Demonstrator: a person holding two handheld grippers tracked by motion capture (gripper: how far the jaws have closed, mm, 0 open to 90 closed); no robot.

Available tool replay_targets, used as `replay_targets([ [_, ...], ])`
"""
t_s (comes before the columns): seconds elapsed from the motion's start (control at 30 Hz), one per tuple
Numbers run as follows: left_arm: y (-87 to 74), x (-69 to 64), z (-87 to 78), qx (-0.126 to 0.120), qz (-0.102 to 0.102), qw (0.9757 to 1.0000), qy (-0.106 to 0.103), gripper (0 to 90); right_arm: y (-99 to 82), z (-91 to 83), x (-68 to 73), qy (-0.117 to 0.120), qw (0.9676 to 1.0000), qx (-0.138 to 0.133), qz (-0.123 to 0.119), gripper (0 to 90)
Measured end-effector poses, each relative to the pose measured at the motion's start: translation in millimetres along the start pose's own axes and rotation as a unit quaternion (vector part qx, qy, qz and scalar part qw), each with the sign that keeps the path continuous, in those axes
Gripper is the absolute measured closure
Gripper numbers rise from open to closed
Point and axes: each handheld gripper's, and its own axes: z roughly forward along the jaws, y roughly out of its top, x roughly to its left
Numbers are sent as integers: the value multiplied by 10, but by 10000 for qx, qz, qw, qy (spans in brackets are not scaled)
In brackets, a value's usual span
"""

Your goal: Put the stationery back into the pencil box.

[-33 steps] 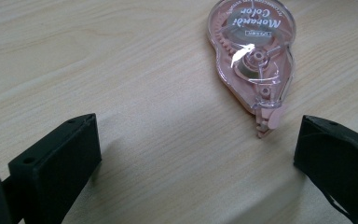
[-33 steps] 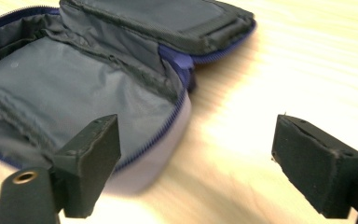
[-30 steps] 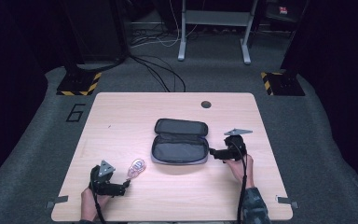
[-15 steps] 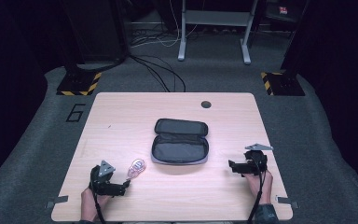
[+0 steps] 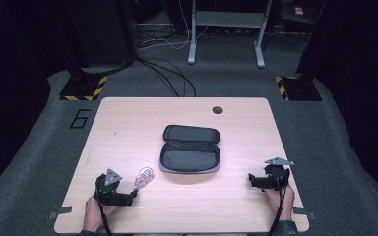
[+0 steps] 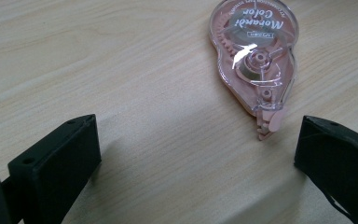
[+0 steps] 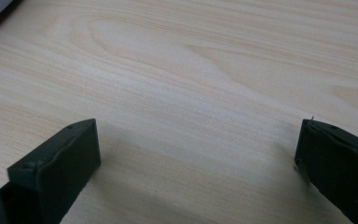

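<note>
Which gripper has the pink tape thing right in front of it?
The left gripper: the pink correction tape lies just ahead of it. The right gripper faces bare table.

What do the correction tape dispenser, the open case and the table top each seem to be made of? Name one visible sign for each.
Correction tape dispenser: clear pinkish plastic, glossy; its inner wheels show through and it bears a bright glare.
Case: probably dark fabric, matt, with a greyish lining; too small to be sure.
Table top: pale wood or wood-look laminate, smooth; grain lines run across it.
</note>
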Motion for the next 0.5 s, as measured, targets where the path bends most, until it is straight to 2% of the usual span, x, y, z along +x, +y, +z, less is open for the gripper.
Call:
replay_targets([
  [0.1,7,-17,1,-49,-47,9999,-114,3,-10,0,-7,0,9999,-17,-110,0],
  [0.17,33,-43,-15,-76,2,9998,-178,3,-20,-4,6,-1,10000,-63,-28,3],
  [0.3,92,-105,-29,-237,98,9994,-245,3,-23,-4,4,-7,10000,-85,-40,3],
  [0.33,120,-119,-28,-222,122,9991,-329,3,-24,-3,3,-9,10000,-88,-45,3],
  [0.5,207,-166,32,-228,164,9984,-484,22,-27,-3,3,-7,9999,-112,-46,5],
])
